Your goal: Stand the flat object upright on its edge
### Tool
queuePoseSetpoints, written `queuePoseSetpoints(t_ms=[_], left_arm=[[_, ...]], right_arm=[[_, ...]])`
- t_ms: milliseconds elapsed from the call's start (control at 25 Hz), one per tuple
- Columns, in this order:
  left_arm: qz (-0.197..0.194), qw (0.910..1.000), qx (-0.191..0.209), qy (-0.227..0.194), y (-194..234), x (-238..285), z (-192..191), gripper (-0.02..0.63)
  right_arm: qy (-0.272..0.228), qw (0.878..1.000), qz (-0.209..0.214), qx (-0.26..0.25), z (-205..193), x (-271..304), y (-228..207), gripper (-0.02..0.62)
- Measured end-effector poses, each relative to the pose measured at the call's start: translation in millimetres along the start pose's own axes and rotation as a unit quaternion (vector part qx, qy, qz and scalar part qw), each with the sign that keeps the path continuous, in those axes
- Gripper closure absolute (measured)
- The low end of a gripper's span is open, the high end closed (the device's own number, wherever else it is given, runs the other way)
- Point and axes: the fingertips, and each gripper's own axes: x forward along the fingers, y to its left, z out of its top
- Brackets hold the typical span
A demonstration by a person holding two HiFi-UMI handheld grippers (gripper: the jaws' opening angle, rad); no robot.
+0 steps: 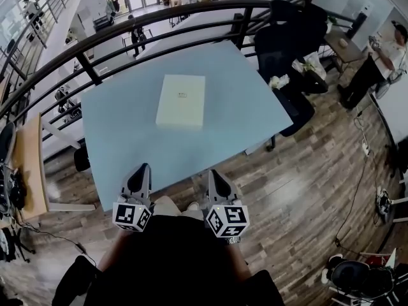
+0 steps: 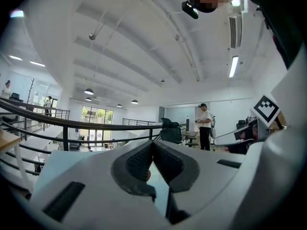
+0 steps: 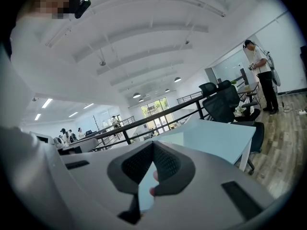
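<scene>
Left tongs (image 1: 141, 169) and right tongs (image 1: 213, 173) are grey.

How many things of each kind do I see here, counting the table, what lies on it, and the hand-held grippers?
light blue table: 1
flat cream box lying on it: 1
hand-held grippers: 2, the left hand-held gripper and the right hand-held gripper, both shut and empty
total: 4

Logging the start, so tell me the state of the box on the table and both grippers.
Flat cream rectangular box: lying flat on the pale blue table, not upright.
Left gripper: shut, empty, short of the box.
Right gripper: shut, empty, short of the box.
</scene>
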Motion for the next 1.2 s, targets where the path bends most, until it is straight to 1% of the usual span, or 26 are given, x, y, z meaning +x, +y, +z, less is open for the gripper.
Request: queuePoseSetpoints(t_ms=[200, 400, 520, 920, 1200], left_arm=[[0.001, 1.0, 0.001, 0.003, 7, 8, -3, 0.603], [0.011, 0.9998, -0.004, 0.013, 18, 17, -14, 0.603], [0.013, 0.9997, -0.005, 0.022, 28, 24, -22, 0.603], [0.012, 0.9991, -0.005, 0.04, 43, 54, -35, 0.603], [0.006, 0.9981, -0.01, 0.06, 54, 69, -53, 0.603]], right_arm=[[0.002, 1.0, -0.006, 0.001, -1, 6, -5, 0.588], [0.02, 1.0, -0.009, 0.001, -11, 19, -13, 0.588], [0.021, 1.0, -0.011, -0.002, -10, 32, -13, 0.588], [0.042, 0.999, -0.017, -0.005, -13, 64, -26, 0.588], [0.064, 0.998, -0.02, -0.004, -27, 83, -27, 0.588]])
